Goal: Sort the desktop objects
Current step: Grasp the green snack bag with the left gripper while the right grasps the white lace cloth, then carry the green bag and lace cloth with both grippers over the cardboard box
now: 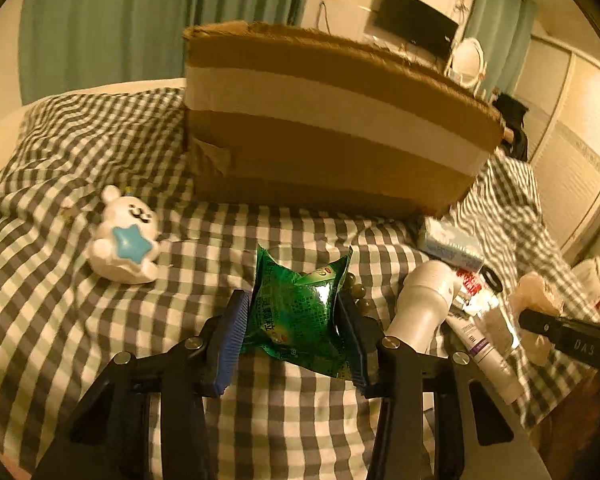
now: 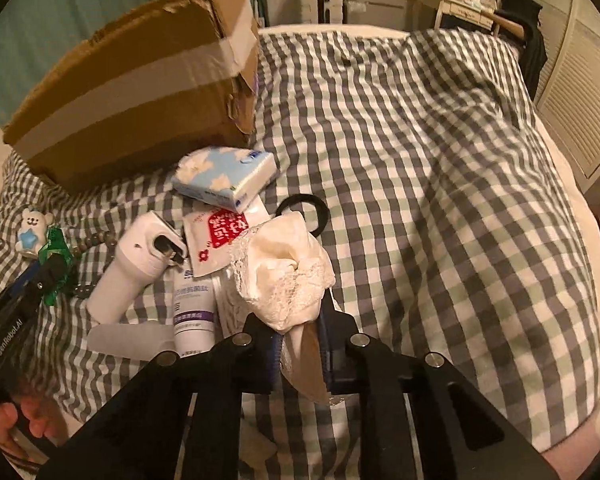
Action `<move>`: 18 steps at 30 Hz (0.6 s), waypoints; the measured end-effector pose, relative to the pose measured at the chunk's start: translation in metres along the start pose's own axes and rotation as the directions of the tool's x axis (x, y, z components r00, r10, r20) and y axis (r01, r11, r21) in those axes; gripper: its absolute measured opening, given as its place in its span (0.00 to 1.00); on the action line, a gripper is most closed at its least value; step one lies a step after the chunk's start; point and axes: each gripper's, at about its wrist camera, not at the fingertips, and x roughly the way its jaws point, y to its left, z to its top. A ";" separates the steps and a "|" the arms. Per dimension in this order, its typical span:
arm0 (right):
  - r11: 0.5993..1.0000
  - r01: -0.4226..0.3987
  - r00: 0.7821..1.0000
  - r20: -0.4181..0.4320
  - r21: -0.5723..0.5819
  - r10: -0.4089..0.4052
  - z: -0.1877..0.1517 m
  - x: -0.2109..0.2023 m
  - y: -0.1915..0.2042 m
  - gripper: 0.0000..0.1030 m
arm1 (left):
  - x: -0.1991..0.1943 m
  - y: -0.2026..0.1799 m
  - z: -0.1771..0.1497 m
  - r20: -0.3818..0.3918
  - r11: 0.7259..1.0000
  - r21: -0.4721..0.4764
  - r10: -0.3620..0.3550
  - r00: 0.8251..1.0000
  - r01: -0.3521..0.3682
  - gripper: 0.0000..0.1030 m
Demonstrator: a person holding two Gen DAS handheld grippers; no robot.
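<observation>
In the left wrist view my left gripper (image 1: 292, 304) has its blue pads pressed on both sides of a crumpled green foil packet (image 1: 300, 312), held just above the checked bedspread (image 1: 100, 340). In the right wrist view my right gripper (image 2: 300, 336) is shut on a cream lace cloth (image 2: 284, 272) that bunches up above the fingers. The pile beside it holds a white handheld device (image 2: 140, 264), a white tube (image 2: 192, 308), a red-and-white sachet (image 2: 216, 236), a blue tissue pack (image 2: 224, 176) and a black hair tie (image 2: 314, 208).
An open cardboard box (image 1: 320, 128) with pale tape stands on the bed behind the objects. A white bear toy with a blue star (image 1: 124, 240) lies to the left, and a bead string (image 2: 96, 240) beside the packet. A person's hand (image 2: 20, 420) shows at lower left.
</observation>
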 end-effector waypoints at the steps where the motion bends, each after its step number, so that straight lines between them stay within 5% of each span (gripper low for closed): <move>1: 1.000 -0.001 1.000 0.008 -0.002 0.001 0.001 -0.003 0.001 0.14 | -0.001 -0.001 0.000 0.005 1.000 -0.004 -0.001 1.000 0.001 0.44; 18: 0.997 -0.066 0.995 0.065 -0.049 0.069 -0.031 -0.057 0.016 0.14 | -0.073 0.005 -0.001 0.115 0.999 0.020 0.038 0.993 -0.041 0.44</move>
